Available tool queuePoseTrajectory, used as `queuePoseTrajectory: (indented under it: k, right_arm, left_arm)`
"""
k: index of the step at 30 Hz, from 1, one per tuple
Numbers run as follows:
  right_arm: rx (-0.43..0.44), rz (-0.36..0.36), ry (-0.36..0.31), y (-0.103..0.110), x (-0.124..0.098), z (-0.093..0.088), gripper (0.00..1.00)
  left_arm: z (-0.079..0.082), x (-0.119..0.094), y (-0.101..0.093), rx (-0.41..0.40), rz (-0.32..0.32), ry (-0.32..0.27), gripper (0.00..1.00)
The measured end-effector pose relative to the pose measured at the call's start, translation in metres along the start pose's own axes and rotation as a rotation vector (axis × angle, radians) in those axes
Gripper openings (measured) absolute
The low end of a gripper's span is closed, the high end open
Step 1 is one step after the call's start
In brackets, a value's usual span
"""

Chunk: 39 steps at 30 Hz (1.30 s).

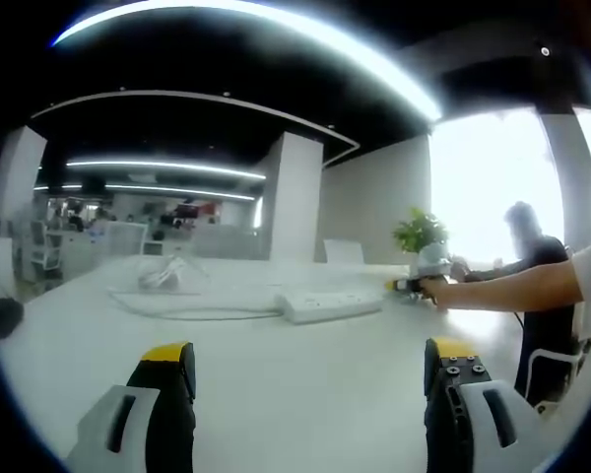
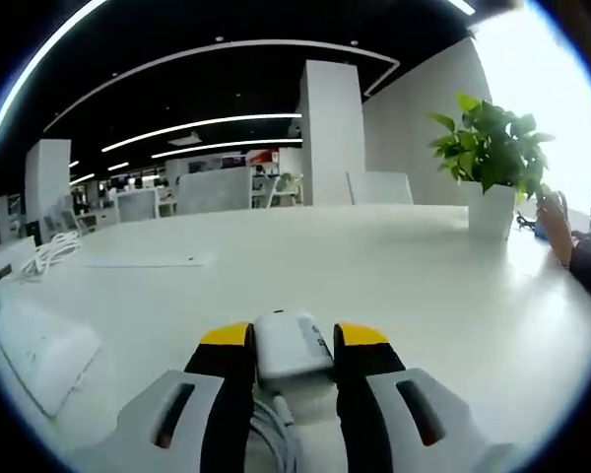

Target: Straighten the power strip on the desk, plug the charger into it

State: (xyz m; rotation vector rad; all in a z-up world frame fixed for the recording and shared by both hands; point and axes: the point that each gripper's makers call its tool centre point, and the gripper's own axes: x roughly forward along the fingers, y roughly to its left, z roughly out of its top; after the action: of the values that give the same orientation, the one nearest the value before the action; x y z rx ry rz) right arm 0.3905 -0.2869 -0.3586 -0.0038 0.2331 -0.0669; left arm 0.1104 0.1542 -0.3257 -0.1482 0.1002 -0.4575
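My right gripper clenched the charger; my left gripper stood released, short of the power strip.

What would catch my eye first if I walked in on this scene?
Probably the right gripper, its yellow-tipped jaws clamped on a white charger low over the desk. Next, the leafy potted plant at the desk's far right, and the white power strip lying mid-desk ahead of the left gripper.
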Motion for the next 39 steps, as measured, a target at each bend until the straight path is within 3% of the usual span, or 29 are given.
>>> queuePoseTrajectory:
  k: [9,24,39]
  right_arm:
    - [-0.022,0.022,-0.001,0.0,0.002,0.001,0.29]
    - [-0.084,0.157,0.012,0.001,0.011,0.004,0.28]
    - [0.01,0.227,0.046,0.009,0.003,0.0,0.27]
  left_arm:
    - [0.001,0.0,0.001,-0.001,0.001,-0.001,0.99]
    - [0.003,-0.001,0.003,0.0,0.006,-0.001,0.99]
    - [0.003,0.01,-0.004,0.016,-0.012,0.015,0.99]
